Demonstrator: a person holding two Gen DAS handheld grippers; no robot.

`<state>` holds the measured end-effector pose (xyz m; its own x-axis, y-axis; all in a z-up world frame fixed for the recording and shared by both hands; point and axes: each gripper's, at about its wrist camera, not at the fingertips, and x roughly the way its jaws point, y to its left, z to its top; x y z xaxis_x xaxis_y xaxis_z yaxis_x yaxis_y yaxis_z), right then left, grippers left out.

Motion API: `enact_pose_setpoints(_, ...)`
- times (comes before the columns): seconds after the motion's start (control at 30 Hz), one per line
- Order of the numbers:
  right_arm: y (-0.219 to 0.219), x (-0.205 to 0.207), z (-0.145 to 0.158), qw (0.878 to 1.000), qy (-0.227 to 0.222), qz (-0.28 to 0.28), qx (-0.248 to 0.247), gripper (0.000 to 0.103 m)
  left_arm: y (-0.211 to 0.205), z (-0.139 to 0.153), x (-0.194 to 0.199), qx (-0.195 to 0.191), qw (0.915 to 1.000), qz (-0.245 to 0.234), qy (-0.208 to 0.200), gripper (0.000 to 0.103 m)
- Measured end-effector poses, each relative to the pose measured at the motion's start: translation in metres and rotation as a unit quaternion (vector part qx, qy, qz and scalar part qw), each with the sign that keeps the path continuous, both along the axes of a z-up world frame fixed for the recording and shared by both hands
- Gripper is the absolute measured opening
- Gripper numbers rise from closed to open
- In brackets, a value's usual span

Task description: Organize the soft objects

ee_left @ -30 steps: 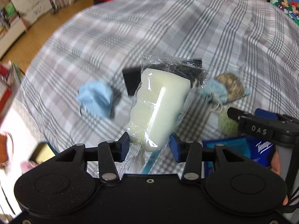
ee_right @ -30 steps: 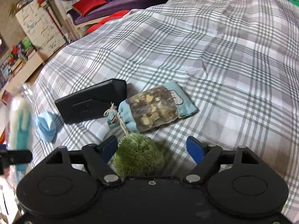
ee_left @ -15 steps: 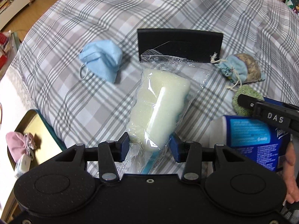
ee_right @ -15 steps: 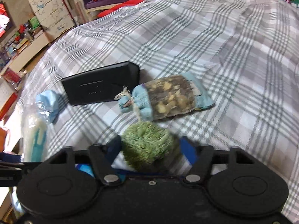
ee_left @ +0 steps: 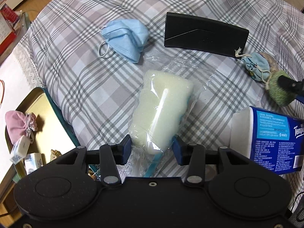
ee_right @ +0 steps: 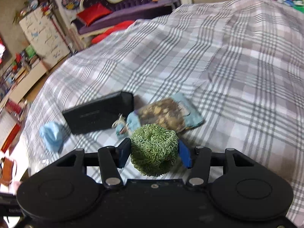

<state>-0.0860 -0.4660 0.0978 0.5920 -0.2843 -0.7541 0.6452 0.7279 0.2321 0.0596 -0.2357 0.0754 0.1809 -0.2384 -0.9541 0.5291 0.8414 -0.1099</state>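
Note:
My left gripper (ee_left: 152,149) is shut on a pale sponge in a clear plastic bag (ee_left: 161,108) and holds it above the plaid bedcover (ee_left: 79,60). My right gripper (ee_right: 154,154) is shut on a green curly scrubber ball (ee_right: 153,150), lifted off the cover; the ball also shows in the left wrist view (ee_left: 279,88). A blue face mask (ee_left: 125,39), a black case (ee_left: 205,34) and a blue drawstring pouch (ee_left: 256,65) lie on the cover. A gold tray (ee_left: 43,117) at the lower left holds a pink pouch (ee_left: 18,125) and small packets.
A blue tissue pack (ee_left: 271,136) lies at the right, close to my left gripper. In the right wrist view the black case (ee_right: 98,117), the pouch (ee_right: 163,114) and the mask (ee_right: 51,135) lie ahead. Shelves and a purple sofa (ee_right: 123,13) stand beyond the bed.
My right gripper has shut on the green scrubber ball and lifted it off the cover. My left gripper has drawn back toward the tray side with the bagged sponge.

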Motion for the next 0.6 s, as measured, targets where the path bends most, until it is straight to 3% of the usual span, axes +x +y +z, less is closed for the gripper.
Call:
enact_pose_setpoints(0.23,-0.006,-0.007,0.006,0.999,-0.006,-0.045,-0.027,0.053,0.003,-0.002,-0.005,-0.005,0.9999,0.009,-0.003,0.045)
enact_pose_setpoints(0.6,-0.007,-0.010,0.005,0.998,-0.015,-0.058,-0.028,0.053,0.023,0.003,-0.008,-0.019,0.9993,0.034,-0.001,0.045)
